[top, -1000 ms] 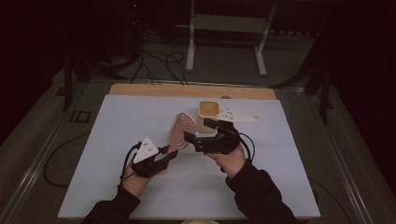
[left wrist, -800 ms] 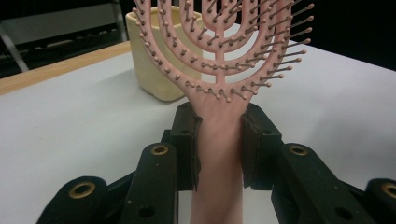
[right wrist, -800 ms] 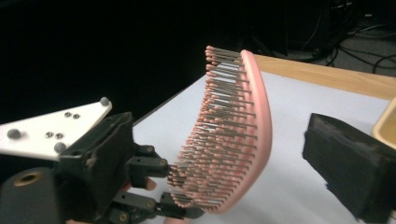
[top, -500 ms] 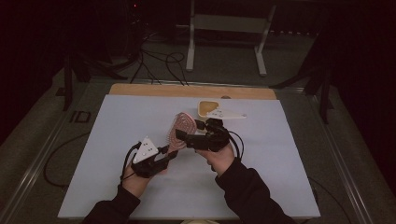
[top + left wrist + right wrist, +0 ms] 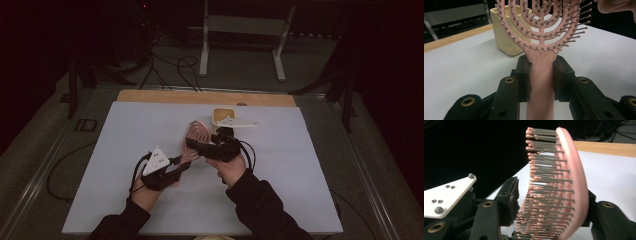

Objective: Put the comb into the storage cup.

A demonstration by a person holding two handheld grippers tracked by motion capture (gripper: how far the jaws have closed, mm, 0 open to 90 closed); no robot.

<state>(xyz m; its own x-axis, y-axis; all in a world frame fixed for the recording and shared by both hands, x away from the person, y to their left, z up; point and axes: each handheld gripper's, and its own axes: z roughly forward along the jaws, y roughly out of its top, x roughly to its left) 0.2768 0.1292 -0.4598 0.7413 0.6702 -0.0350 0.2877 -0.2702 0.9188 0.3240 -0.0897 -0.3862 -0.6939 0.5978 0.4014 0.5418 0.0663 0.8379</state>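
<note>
Left tongs (image 5: 541, 75) clamp the pink hairbrush (image 5: 541, 37) handle; right tongs (image 5: 549, 205), closing, seemingly bracket its head.

The high view looks forward and down across the table (image 5: 125, 150) from its near edge. Both gripper views sit close, sharing the pink hairbrush (image 5: 541, 37).

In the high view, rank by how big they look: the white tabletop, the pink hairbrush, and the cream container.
1. White tabletop, by far the largest.
2. Pink hairbrush.
3. Cream container, partly hidden behind a gripper's plate, so its rank below the hairbrush is unsure.
</note>
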